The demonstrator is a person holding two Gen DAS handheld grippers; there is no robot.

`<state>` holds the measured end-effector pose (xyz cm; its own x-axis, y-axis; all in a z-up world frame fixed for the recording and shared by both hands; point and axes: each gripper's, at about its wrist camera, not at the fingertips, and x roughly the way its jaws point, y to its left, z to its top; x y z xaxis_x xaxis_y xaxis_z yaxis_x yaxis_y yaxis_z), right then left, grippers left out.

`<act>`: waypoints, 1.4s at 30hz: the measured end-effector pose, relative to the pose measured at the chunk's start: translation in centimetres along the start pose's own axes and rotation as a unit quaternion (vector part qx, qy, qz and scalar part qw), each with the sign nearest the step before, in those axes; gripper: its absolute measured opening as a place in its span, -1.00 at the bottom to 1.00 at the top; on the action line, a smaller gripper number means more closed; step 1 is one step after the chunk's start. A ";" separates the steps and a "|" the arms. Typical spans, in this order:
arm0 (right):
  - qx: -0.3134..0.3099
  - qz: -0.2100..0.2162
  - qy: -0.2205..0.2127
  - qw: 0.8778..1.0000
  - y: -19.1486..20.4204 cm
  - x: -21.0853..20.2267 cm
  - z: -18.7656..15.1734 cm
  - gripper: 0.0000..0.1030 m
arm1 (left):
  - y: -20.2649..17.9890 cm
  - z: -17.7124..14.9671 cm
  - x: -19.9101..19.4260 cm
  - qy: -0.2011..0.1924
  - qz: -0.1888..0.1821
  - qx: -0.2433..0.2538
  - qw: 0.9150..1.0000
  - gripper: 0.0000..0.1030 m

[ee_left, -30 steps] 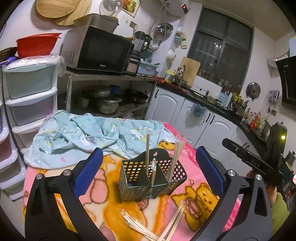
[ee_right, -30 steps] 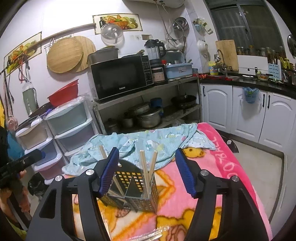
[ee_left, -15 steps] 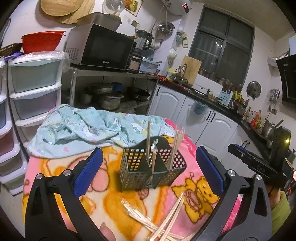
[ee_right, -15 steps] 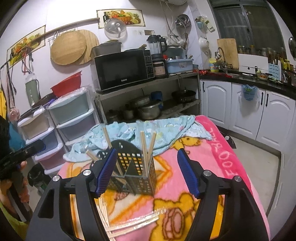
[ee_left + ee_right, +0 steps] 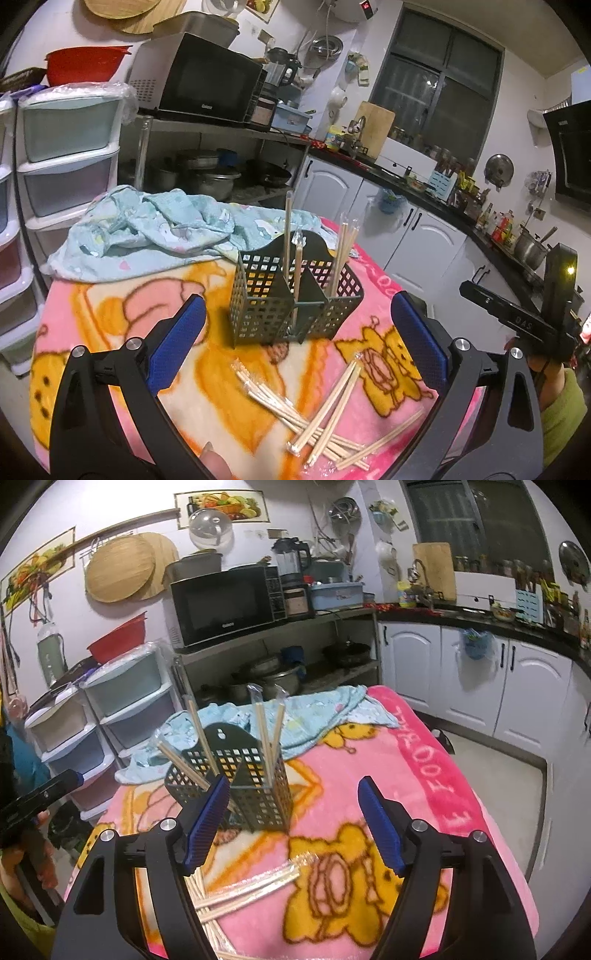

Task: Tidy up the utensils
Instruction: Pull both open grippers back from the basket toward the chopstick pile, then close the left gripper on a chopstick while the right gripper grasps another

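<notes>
Standing upright on the pink cartoon blanket (image 5: 110, 314) that covers the tabletop is a dark perforated utensil caddy (image 5: 291, 295) with several compartments; a few wrapped chopsticks (image 5: 287, 229) lean out of its sections. In front of it, nearer the cameras, a loose pile of wrapped chopsticks (image 5: 325, 417) lies crisscrossed on the blanket, well apart from the caddy's base. A crumpled light-blue cloth (image 5: 155, 229) is bunched on the blanket behind the caddy.

The left hand-held gripper (image 5: 295, 339) hangs above the blanket with its blue pads spread wide, and nothing sits between them; a fingertip (image 5: 214, 461) shows at the bottom edge of its view. The right hand-held gripper (image 5: 291, 823) is widening its jaws, with only the blanket and the ends of some chopsticks showing below the gap, nothing touched by either pad. Its left pad overlaps the caddy's lower corner in its own view.

Behind stand plastic drawers (image 5: 70, 147), a microwave (image 5: 207, 81) on a metal shelf and white cabinets (image 5: 461, 675).
</notes>
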<state>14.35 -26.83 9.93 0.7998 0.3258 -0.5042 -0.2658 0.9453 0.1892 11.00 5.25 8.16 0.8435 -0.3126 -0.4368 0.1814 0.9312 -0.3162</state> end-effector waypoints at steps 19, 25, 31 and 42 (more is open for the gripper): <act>0.023 -0.042 0.050 0.998 -1.0 1.0 -5.0 0.40 | 1.5 -3.5 -0.4 0.036 0.011 -0.010 0.999 0.79; 0.024 -0.041 0.067 0.997 -1.0 1.4 -6.3 0.40 | 1.6 -4.4 -0.2 0.046 0.008 -0.014 0.999 0.79; 0.025 -0.042 0.081 0.996 -0.8 1.6 -7.4 0.40 | 2.0 -5.9 0.6 0.072 0.000 -0.017 0.997 0.79; 0.059 -0.076 0.130 0.987 -1.9 2.2 -11.5 0.40 | 3.7 -10.0 3.3 0.162 -0.047 -0.067 0.983 0.79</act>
<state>10.39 -27.74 -1.26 0.6557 0.1888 -0.7310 -0.0765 0.9798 0.1845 9.42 5.79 -2.93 0.6160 -0.4604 -0.6392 0.1640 0.8686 -0.4676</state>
